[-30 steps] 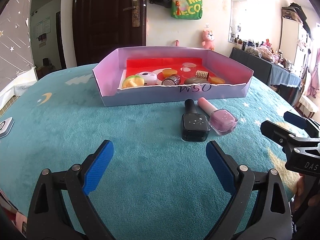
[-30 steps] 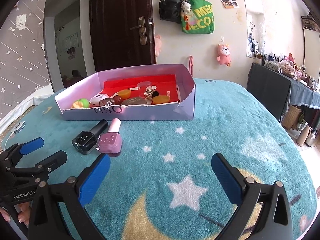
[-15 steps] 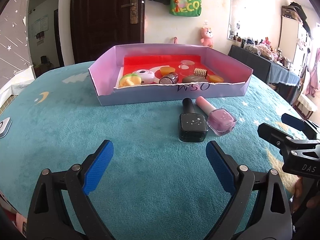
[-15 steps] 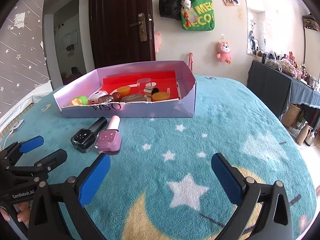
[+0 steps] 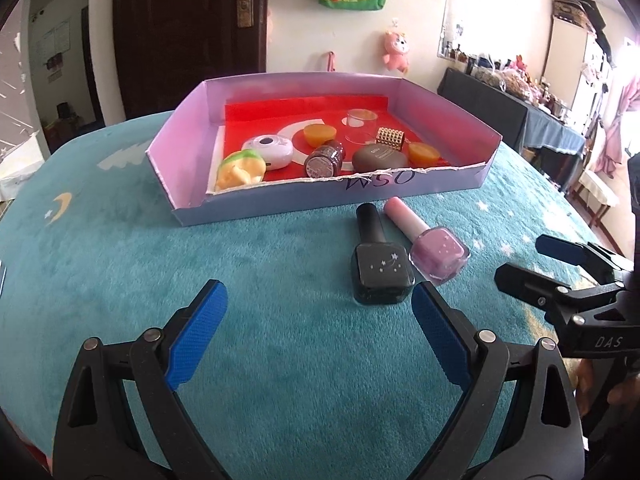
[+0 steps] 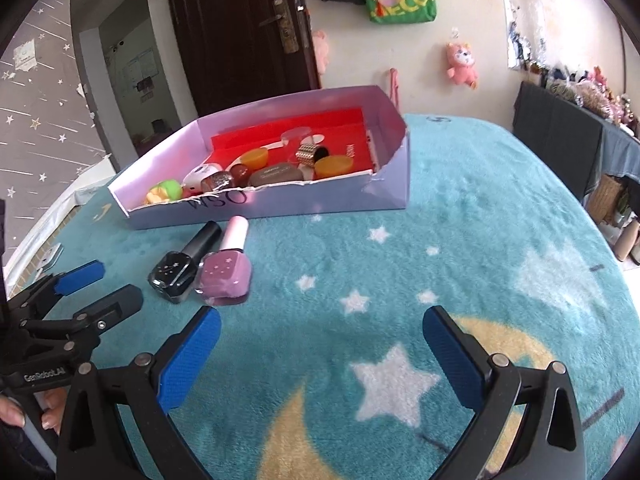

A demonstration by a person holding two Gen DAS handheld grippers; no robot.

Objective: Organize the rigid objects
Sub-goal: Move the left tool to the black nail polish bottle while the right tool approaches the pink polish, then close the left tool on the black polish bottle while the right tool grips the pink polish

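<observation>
Closer now than before, black nail polish bottle (image 5: 382, 272) just ahead of wide-open, empty left gripper (image 5: 316, 316).

The right gripper (image 6: 320, 344) has its jaws wide apart with nothing between them, over a teal tabletop (image 6: 460, 220) with stars and a moon. A black bottle (image 6: 182, 266) and a pink bottle (image 6: 228, 272) lie side by side, touching, just in front of a purple box (image 6: 320, 202) full of small things. The left gripper (image 6: 98, 288) is near the black bottle.
</observation>
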